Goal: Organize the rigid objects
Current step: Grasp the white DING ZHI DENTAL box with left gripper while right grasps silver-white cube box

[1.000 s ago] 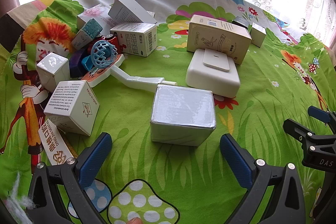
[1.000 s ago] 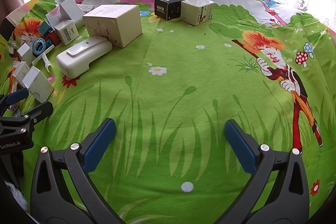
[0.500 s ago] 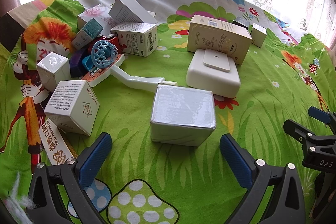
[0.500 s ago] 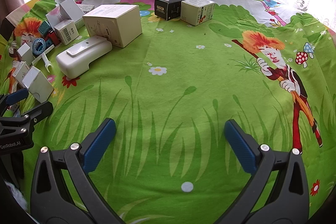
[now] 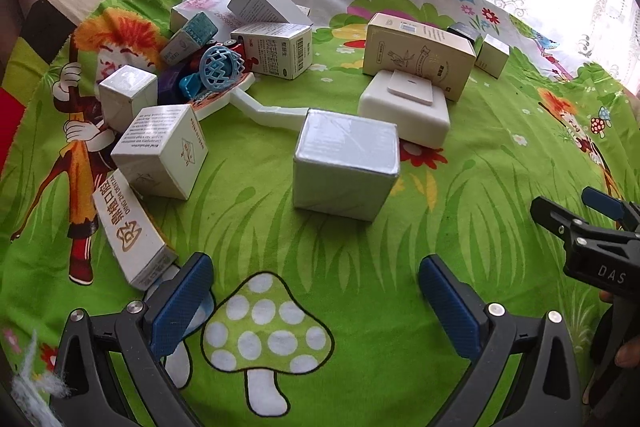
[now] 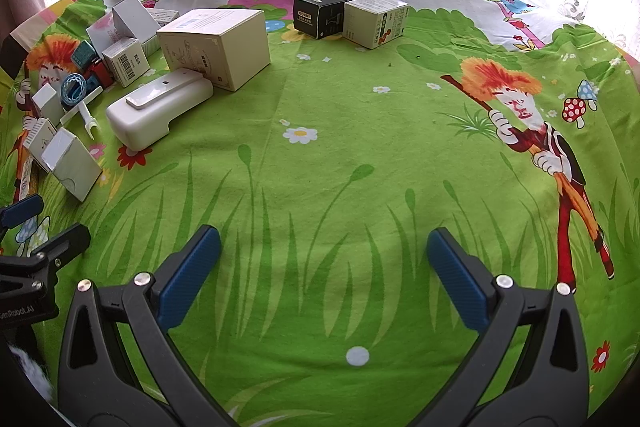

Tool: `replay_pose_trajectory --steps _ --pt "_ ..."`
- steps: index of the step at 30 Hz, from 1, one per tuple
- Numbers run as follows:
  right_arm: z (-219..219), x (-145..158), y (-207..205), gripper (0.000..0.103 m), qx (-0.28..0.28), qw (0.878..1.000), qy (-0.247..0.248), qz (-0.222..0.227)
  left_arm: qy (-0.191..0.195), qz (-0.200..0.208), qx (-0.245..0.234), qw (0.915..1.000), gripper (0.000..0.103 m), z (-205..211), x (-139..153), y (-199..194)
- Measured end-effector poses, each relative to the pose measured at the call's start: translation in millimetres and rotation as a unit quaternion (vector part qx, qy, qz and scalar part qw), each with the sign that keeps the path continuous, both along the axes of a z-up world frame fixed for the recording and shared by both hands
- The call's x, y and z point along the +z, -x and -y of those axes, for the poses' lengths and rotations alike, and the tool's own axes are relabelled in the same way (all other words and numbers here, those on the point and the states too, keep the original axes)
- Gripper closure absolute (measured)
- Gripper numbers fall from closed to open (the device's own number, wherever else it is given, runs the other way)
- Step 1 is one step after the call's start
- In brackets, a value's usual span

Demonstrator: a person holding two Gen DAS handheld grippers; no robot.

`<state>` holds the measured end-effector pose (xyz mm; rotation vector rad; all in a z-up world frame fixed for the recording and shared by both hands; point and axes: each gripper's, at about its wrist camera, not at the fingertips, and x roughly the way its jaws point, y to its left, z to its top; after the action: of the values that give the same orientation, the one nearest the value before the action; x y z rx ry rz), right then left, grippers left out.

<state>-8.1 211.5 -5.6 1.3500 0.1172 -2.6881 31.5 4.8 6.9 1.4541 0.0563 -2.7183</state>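
Two tongs, left (image 5: 316, 291) and right (image 6: 324, 259), both apart, empty, grey box (image 5: 344, 167) ahead of left

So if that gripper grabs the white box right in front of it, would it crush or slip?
The white box looks like shiny film-wrapped cardboard, so it may slip slightly. Its squat shape and flat faces suggest it won't roll or tip. It is probably light, and a hard squeeze from the left gripper might dent it.

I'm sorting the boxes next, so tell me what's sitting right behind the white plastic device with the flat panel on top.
Behind the white device stands a cream box, touching it. The box's lower front is hidden behind the device.
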Motion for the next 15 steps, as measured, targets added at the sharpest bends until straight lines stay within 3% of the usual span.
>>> replay_pose_trajectory --steps 5,8,13,14,15 --pt "0 0 0 0.0 0.0 1.0 0.0 0.0 -0.016 -0.011 0.071 0.9973 0.0 30 2 -38" --pt "0 0 0 0.0 0.0 1.0 0.0 0.0 -0.027 -0.009 0.127 0.9915 0.0 66 2 -24" --pt "0 0 0 0.0 0.0 1.0 0.0 0.0 -0.034 -0.006 0.181 0.983 0.001 109 3 10" --pt "0 0 0 0.0 0.0 1.0 0.0 0.0 -0.025 -0.006 0.179 0.9835 0.007 112 3 15" --pt "0 0 0 0.0 0.0 1.0 0.0 0.0 -0.01 -0.006 0.176 0.9843 0.021 112 3 17"
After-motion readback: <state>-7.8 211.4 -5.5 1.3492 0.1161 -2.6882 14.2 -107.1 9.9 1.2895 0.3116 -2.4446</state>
